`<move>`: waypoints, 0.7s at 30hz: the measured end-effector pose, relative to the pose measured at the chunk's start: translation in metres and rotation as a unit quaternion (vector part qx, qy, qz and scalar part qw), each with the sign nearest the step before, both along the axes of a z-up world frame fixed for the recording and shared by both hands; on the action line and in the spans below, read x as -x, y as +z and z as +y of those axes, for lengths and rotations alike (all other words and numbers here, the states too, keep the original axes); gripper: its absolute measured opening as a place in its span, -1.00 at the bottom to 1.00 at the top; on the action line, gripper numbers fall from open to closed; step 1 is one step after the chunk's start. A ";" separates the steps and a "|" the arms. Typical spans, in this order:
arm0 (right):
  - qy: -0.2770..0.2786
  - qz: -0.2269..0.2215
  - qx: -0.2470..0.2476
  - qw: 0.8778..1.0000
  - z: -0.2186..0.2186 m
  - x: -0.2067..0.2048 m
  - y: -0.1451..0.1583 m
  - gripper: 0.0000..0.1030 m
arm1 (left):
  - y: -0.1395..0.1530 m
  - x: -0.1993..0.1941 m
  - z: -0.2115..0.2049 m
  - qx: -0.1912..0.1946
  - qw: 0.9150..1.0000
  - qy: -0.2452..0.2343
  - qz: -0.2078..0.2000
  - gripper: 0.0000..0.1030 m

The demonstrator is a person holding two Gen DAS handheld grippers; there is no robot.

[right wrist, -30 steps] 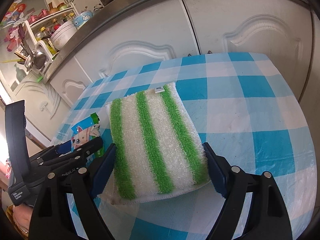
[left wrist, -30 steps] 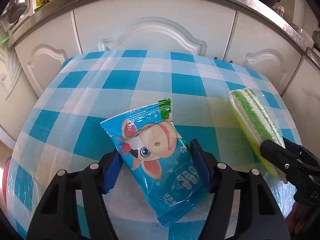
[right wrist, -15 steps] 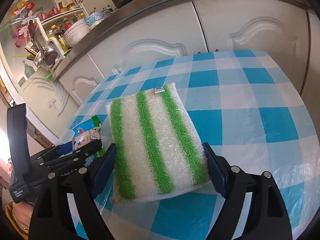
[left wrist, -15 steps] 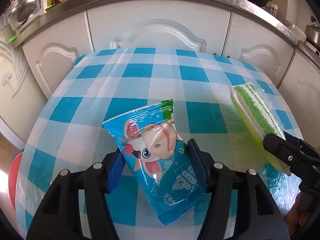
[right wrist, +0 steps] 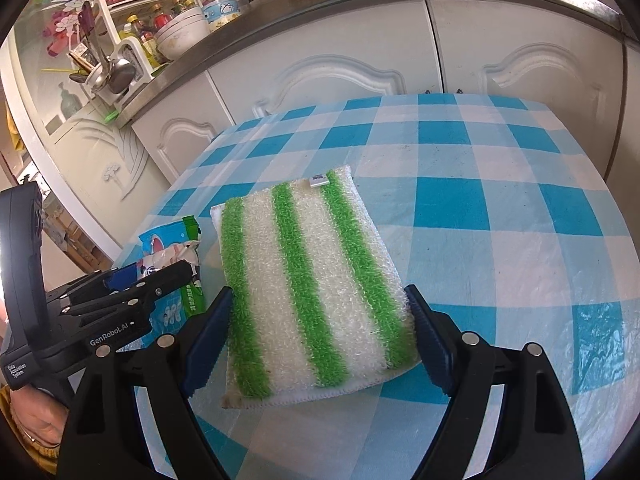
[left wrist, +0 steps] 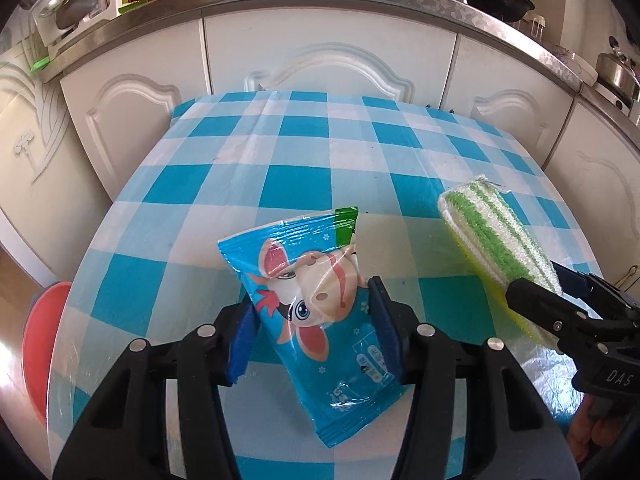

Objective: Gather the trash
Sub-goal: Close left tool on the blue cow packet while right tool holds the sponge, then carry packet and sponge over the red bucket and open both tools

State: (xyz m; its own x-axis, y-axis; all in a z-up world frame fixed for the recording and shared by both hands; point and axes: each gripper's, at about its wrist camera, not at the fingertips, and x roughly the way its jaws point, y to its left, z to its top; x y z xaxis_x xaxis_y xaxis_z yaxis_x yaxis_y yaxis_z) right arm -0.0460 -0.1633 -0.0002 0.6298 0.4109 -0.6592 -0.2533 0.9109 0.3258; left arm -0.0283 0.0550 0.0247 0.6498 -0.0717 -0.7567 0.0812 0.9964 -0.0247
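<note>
My left gripper [left wrist: 310, 320] is shut on a blue snack wrapper [left wrist: 316, 292] with a cartoon cow, holding it lifted and tilted above the blue-and-white checked table [left wrist: 280, 160]. The wrapper also shows at the left of the right wrist view [right wrist: 172, 256], with the left gripper [right wrist: 132, 292] around it. My right gripper [right wrist: 320, 328] is shut on a green-and-white striped sponge cloth [right wrist: 308, 276] and holds it above the table. The sponge also shows edge-on in the left wrist view [left wrist: 500, 236], with the right gripper [left wrist: 560, 316] on it.
White cabinet doors [left wrist: 328, 56] and a steel counter with dishes, a pan and a pot stand behind the table. A red round object [left wrist: 40, 344] sits low beyond the table's left edge. A utensil rack [right wrist: 112, 60] is on the counter at left.
Both grippers have risen and drawn back from the table, each carrying its item. The wrapper and the sponge are now held higher, with more of the counter in view.
</note>
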 end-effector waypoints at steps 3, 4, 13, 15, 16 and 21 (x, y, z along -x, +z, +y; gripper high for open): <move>0.001 0.000 0.005 1.000 0.006 0.007 0.002 0.60 | 0.001 0.008 0.007 0.004 1.000 -0.001 -0.001 0.04; 0.001 -0.001 0.005 1.000 0.007 0.010 0.002 0.60 | 0.001 0.010 0.010 0.005 1.000 0.000 -0.001 0.04; 0.007 -0.002 -0.003 1.000 0.022 0.024 0.011 0.60 | 0.005 0.034 0.043 0.017 1.000 0.017 -0.005 0.03; 0.012 -0.003 -0.005 1.000 0.026 0.027 0.013 0.60 | 0.006 0.040 0.053 0.020 1.000 0.023 -0.005 0.03; 0.014 -0.002 -0.006 1.000 0.029 0.029 0.014 0.60 | 0.007 0.043 0.058 0.021 0.999 0.027 -0.006 0.03; 0.031 -0.002 -0.005 1.000 0.048 0.035 0.017 0.60 | 0.009 0.058 0.085 0.028 0.998 0.049 -0.011 0.03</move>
State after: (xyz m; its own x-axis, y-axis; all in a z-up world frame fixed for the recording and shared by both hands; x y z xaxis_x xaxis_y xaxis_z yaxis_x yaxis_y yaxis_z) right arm -0.0814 -0.1154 0.0172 0.6053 0.4558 -0.6526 -0.3102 0.8901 0.3340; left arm -0.0860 0.1400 0.0336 0.6724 -0.0495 -0.7386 -0.0149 0.9967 -0.0804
